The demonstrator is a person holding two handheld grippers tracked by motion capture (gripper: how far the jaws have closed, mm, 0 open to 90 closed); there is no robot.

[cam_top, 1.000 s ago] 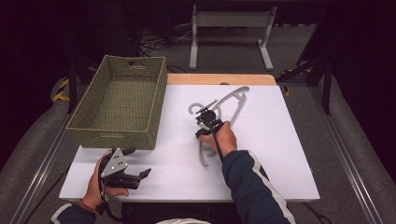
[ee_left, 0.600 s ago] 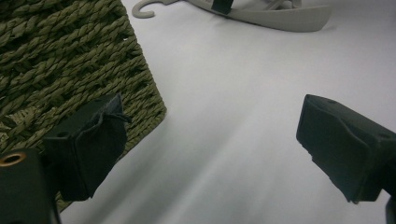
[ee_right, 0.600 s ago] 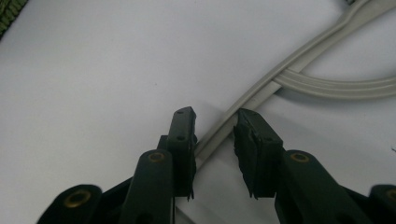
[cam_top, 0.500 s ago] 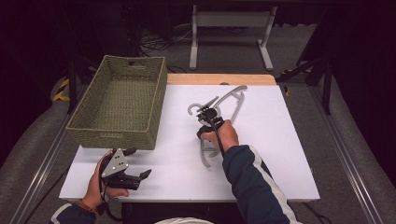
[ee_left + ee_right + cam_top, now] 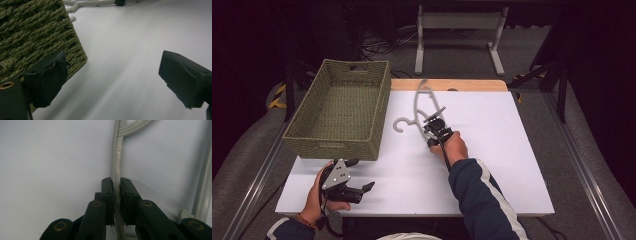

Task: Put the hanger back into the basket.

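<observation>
The right gripper [image 5: 433, 125] has just clamped its jaws on the grey hanger [image 5: 421, 107], which sits mid-table just right of the basket [image 5: 339, 112]. The left gripper [image 5: 357, 187] rests near the table's [image 5: 492, 165] front edge, jaws spread wide and empty.

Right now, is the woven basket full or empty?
Empty: the high view shows the woven basket with a bare bottom; the grey hanger is outside, in the right gripper.
</observation>
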